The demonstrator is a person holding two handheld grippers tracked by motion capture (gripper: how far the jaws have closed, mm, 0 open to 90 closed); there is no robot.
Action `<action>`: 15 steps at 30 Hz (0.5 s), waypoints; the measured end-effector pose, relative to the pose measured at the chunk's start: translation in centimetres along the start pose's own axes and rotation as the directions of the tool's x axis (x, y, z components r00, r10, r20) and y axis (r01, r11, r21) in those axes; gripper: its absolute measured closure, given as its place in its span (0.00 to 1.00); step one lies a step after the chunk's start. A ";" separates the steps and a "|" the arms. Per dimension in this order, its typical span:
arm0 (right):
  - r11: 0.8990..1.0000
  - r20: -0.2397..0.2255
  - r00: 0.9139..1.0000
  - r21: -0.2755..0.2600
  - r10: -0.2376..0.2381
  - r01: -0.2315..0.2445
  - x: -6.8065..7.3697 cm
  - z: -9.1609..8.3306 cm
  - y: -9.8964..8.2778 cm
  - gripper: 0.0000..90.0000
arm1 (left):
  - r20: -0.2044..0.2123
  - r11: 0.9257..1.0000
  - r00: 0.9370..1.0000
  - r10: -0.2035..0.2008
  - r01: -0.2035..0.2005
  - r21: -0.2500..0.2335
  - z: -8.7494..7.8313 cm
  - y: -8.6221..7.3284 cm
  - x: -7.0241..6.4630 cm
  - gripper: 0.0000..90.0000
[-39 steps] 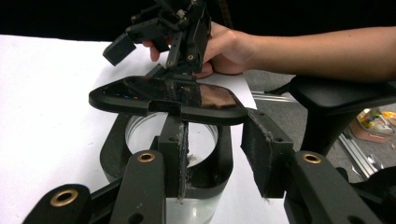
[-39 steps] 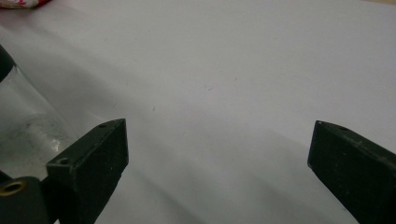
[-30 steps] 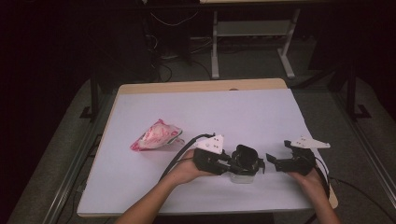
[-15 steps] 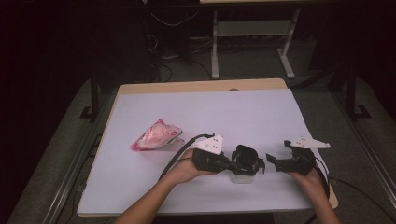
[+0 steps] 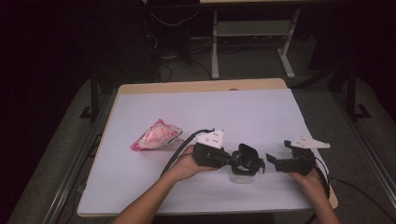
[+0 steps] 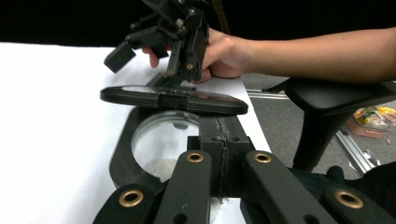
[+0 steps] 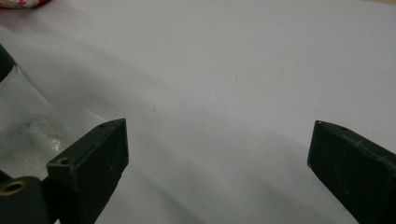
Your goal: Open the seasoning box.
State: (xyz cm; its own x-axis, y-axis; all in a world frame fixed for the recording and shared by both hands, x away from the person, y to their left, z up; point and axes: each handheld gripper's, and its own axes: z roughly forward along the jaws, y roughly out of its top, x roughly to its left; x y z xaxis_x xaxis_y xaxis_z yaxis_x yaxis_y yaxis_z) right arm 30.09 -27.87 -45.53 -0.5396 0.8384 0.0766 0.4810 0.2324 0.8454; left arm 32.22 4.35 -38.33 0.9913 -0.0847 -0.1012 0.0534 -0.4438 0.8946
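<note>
The left tool (image 5: 254, 162) has just been closing its jaws and is now clamped on the clear jar (image 5: 242, 176), its ring-shaped jaws meeting around the jar's neck below the black lid (image 6: 173, 98).

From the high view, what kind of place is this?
Likely a lab or recording workstation, not a home. A table under a white sheet stands in a dark room, cables run over the floor behind it, and a person works handheld grippers, left and right.
</note>
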 end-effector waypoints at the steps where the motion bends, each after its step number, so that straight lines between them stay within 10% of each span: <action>1: 1.000 -0.001 1.000 0.000 0.005 -0.005 0.0 0.0 0.0 0.05 | 0.002 1.000 1.000 -0.001 0.001 -0.006 0.0 0.2 0.0 1.00; 15: 1.000 -0.004 1.000 -0.001 0.001 -0.001 0.0 0.0 0.0 0.05 | -0.001 0.999 1.000 0.026 -0.026 -0.022 1.0 2.8 0.3 1.00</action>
State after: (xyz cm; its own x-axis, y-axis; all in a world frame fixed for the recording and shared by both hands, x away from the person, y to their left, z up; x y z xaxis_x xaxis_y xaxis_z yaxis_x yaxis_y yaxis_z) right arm 30.12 -27.91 -45.55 -0.5420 0.8366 0.0796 0.4808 0.2310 0.8459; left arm 32.56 2.24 -36.31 0.9924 -0.0953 -0.0775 0.0304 -0.4213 0.9064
